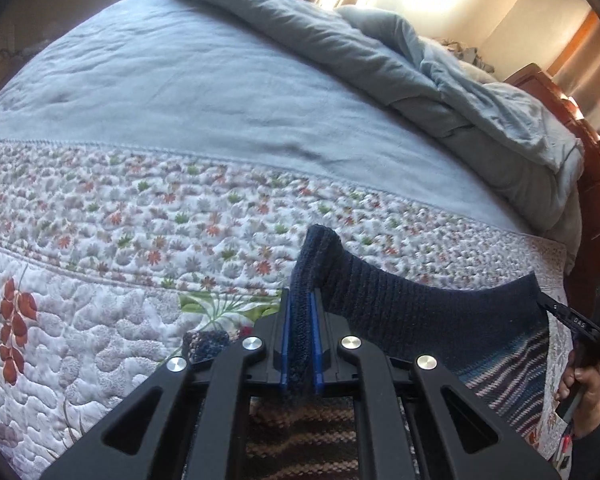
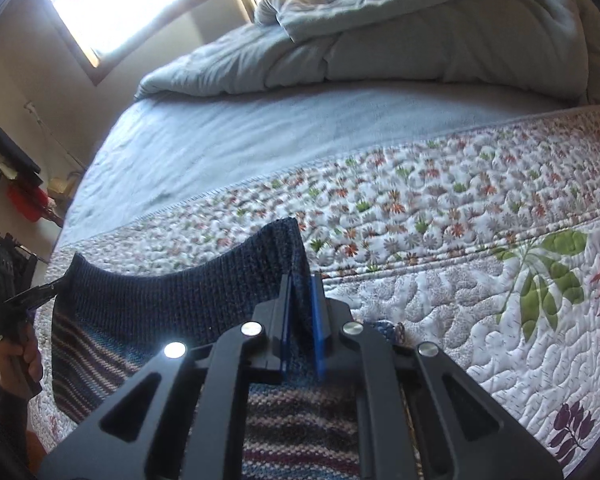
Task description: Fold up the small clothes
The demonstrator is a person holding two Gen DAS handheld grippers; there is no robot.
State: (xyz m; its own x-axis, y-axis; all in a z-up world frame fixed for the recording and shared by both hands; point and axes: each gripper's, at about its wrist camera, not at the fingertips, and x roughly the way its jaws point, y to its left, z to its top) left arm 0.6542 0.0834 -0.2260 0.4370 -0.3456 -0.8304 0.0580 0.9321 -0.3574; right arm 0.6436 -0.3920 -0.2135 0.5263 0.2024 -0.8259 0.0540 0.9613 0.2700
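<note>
Garment under inspection: a small dark navy knitted garment with a striped lower body, held off a white floral quilted bedspread by both tools; its navy ribbed top edge runs as the long axis between the two grips, sagging slightly at mid-span.

Left gripper, centre bottom of the left wrist view: jaws narrow, blue pads pinched on one corner of the ribbed edge, which stands up above the fingertips; from here the edge stretches toward the right of the frame, ending at the right gripper at the right margin.

Right gripper, centre bottom of the right wrist view: jaws narrow, a fold of the navy knit caught between the pads, a slightly wider gap than on the other tool; the edge runs toward the left of the frame to the left gripper at the left margin, held in a hand.

Striped body hangs below the edge, toward the lower part of both frames; whether its hem touches the quilt cannot be told.

Judgement: neither tool is nearer, each holding one end; the coming fold turns on carrying this edge forward over the quilt, the two ends kept level; a bunched grey-blue duvet lies well apart in the upper frame.
</note>
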